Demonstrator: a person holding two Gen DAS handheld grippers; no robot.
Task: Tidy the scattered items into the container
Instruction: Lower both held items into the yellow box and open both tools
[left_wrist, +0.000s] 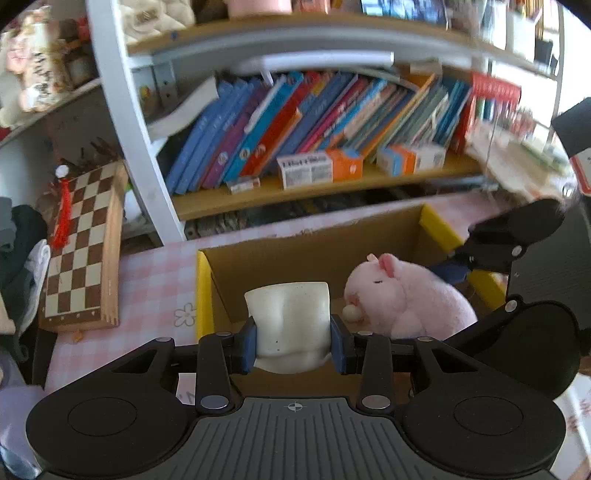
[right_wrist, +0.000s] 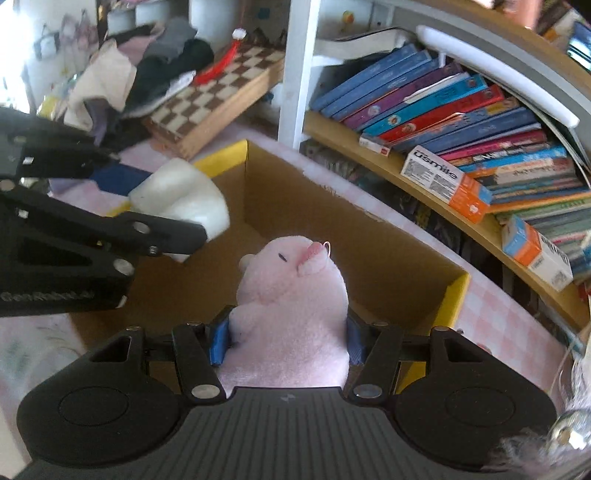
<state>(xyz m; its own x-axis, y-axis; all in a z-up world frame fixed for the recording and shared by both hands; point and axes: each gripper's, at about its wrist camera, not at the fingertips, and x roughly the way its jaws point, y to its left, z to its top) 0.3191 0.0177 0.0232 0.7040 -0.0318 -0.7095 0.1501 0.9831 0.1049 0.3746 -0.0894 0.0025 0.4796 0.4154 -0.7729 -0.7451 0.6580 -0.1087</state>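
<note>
- The left gripper pinches a white squishy block between its blue pads, one pad pressed to each side of it; the block sits over the near-left part of the cardboard box.
- In the right wrist view the same white squishy block is held over the box's left end, with the left gripper's black fingers reaching in from the left.
- The right gripper clamps a pink plush pig by its body, a blue pad on either flank; the pig's face points away from the camera and it is held over the open cardboard box.
- From the left wrist view the pink plush pig is just right of the white block, inside the box's outline, with the right gripper's black arm coming in from the right.
- The box is brown inside with yellow edges and stands on a desk covered with a pink checked cloth.
- A wooden chessboard lies on the desk left of the box, with a red tassel across it.
- Behind the box a shelf holds a row of leaning books and small orange-and-white cartons.
- A heap of clothes lies beyond the chessboard in the right wrist view.
</note>
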